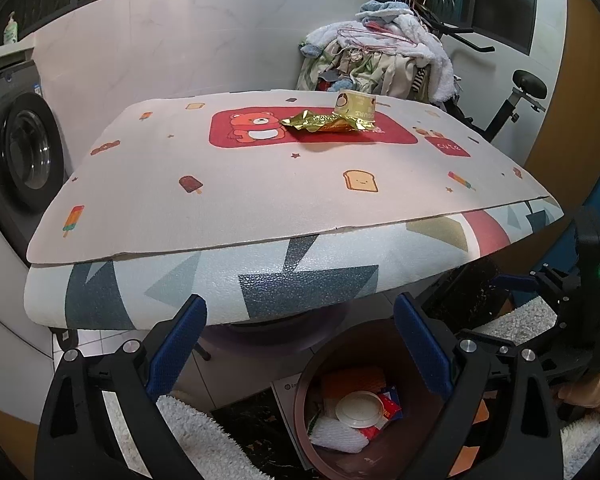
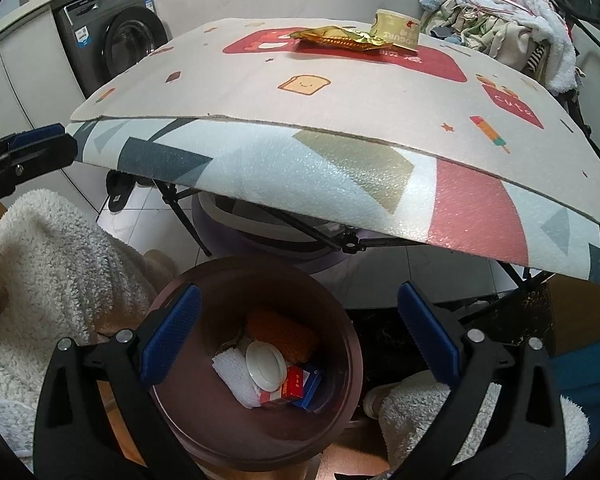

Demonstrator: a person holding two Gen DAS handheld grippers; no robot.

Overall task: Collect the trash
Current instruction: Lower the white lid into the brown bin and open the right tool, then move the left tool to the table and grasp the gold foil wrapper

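Far across worktop: gold wrapper lying long-ways left to right, yogurt cup touching behind. Trash bin under right gripper. Both grippers, left gripper too, seen open, empty, equally far.

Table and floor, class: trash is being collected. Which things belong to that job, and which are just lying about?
Part of the job:
- gold wrapper
- yogurt cup
- brown bin, already holding trash
- right gripper, jaws open above the bin

Just lying about:
- laundry pile
- washing machine
- exercise bike
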